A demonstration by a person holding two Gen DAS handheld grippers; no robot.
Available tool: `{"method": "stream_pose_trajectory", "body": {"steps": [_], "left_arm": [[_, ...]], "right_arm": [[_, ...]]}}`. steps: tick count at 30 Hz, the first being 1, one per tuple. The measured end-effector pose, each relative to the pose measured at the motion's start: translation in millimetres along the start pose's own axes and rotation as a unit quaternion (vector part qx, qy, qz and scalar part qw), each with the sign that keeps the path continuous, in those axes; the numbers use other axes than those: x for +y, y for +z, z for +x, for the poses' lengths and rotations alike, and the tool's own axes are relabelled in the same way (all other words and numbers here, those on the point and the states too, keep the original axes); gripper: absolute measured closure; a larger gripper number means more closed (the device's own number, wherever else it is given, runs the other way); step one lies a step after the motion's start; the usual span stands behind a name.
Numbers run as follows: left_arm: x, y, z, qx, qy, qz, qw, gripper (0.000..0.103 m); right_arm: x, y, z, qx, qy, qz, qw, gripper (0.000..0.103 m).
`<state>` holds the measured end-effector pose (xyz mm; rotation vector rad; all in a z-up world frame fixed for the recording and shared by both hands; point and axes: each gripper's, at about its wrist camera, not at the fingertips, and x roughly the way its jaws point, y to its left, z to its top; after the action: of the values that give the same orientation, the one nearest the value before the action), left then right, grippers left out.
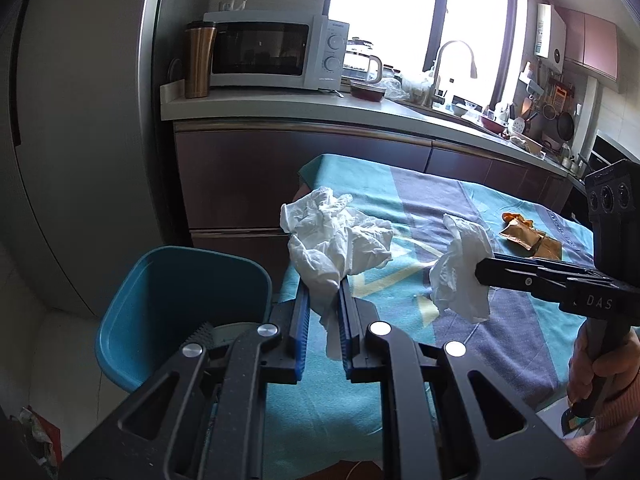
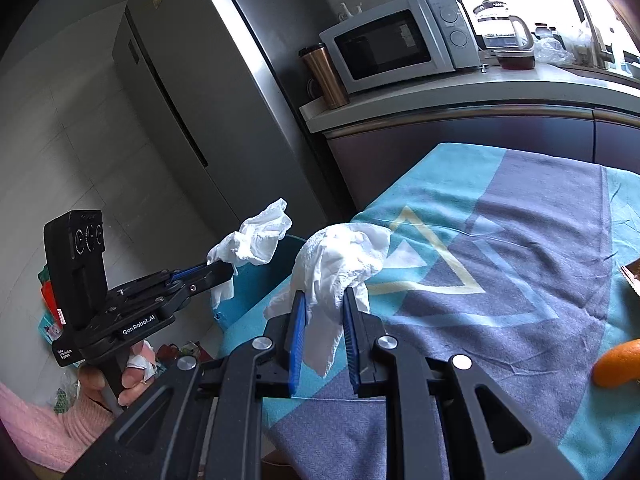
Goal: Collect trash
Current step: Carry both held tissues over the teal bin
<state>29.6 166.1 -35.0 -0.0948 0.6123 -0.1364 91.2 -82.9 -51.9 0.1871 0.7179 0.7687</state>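
A crumpled white tissue is pinched in the left gripper at the table's left edge, just right of the blue bin. A second tissue wad is clamped in the right gripper above the patterned tablecloth, and farther right a brown wrapper lies on the cloth.

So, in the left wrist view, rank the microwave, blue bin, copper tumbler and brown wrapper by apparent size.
1. blue bin, though it is nearest the camera
2. microwave
3. copper tumbler
4. brown wrapper, close to the tumbler, so unsure
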Motion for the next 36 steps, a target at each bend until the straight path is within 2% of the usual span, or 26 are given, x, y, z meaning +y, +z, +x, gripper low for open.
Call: {"method": "stream_pose_trajectory", "body": {"steps": [23,36], "left_arm": [[68.5,-10.9,-20.9,-0.004,0.071,-0.044,0.9965,0.089],[92.8,-19.5,-10.3,0.015,0.095,-0.062,0.9934,0.089]], "right_arm": [[47.3,21.6,57.1,0.035,0.045,-0.050,0.997,0.086],[64.6,37.9,96.3,0.062,0.057,-0.067,0.994,0.086]]}}
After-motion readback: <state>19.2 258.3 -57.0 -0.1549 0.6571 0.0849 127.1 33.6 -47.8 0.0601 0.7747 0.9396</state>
